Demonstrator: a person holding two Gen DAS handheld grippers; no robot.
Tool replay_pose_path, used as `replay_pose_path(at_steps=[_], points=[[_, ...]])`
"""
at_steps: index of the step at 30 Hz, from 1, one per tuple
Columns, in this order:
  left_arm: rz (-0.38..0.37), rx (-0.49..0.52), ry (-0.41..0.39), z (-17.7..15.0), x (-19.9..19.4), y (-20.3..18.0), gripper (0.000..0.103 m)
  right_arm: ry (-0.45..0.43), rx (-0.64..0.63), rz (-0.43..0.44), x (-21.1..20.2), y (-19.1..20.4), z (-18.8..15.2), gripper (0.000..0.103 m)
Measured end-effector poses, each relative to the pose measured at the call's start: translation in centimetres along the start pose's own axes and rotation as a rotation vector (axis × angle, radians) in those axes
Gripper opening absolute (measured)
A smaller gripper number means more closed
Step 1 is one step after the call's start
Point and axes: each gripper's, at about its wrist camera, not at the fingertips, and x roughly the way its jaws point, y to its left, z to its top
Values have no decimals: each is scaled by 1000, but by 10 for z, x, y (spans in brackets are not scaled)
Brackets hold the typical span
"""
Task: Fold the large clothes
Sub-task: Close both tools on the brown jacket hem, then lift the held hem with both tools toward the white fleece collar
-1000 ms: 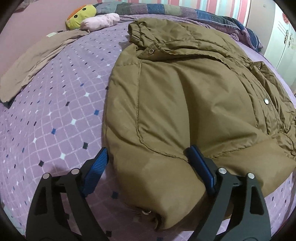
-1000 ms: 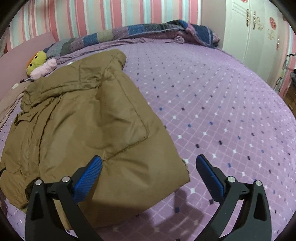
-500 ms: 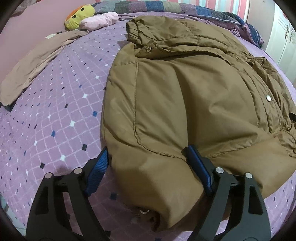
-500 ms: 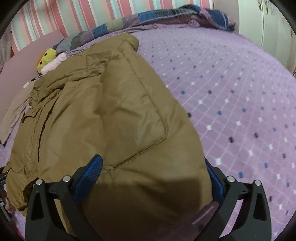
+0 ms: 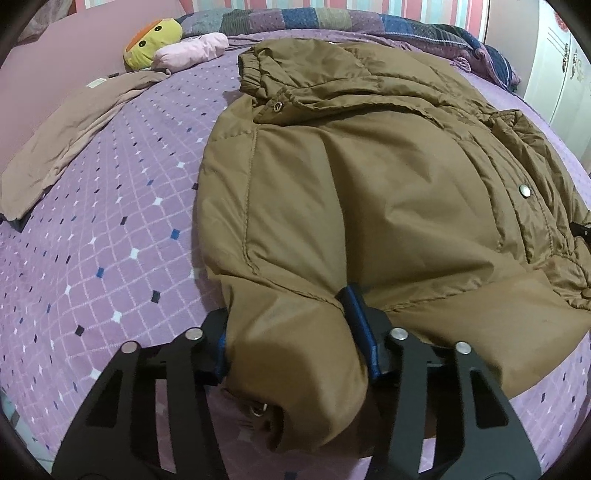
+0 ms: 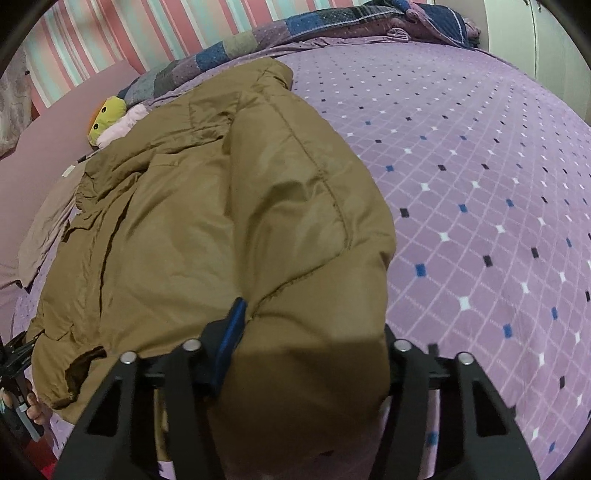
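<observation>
Purple bedspread (image 5: 110,229) | both claws (image 5: 291,343) (image 6: 310,339) clamped on jacket (image 5: 369,184) hem | pads mostly buried

A bed (image 5: 110,229) fills most of both views, covered by a purple spread with a white lattice and small white, blue and dark diamonds. Along its far edge, across the top of the frame, lies a patchwork quilt (image 5: 369,22) in blue, grey and purple squares. Behind it the wall (image 6: 122,33) carries vertical pink, white and pale teal stripes. A plain pink headboard (image 5: 48,70) takes the upper left of the left view. A white wardrobe (image 5: 561,74) with ornate handles stands at the upper right. The light is soft, even and indoor.
</observation>
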Motion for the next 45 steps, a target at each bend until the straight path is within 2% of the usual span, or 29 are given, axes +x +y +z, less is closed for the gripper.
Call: replay_pose_path(at_steps=[3,13,18,26,32,35,40,45], points=[[-8,2,-2,1,-1,1,41,-1,-2,-13,-5,5,-1,47],[7,29,-14,-1,-10,7,31,-28,-26,-46,-25,23,-9,40],[-12,0,-16,0,-16,18,27,-71,-24,-31,-47,34,-23,38],[-12,-5,-34,-1,-32,42,25,-125,-16,9,-77,46,-46,37],[-31,-26,-59,0,-52,59,24,-135,-14,41,-92,41,-51,36],[-63,-53,-77,-2,-65,70,24,-136,-45,39,-101,41,-56,36],[-68,-67,-69,-1,-64,77,24,-126,-36,41,-101,34,-61,36],[-96,-114,-134,6,-95,88,23,-184,-57,65,-130,45,-63,36]])
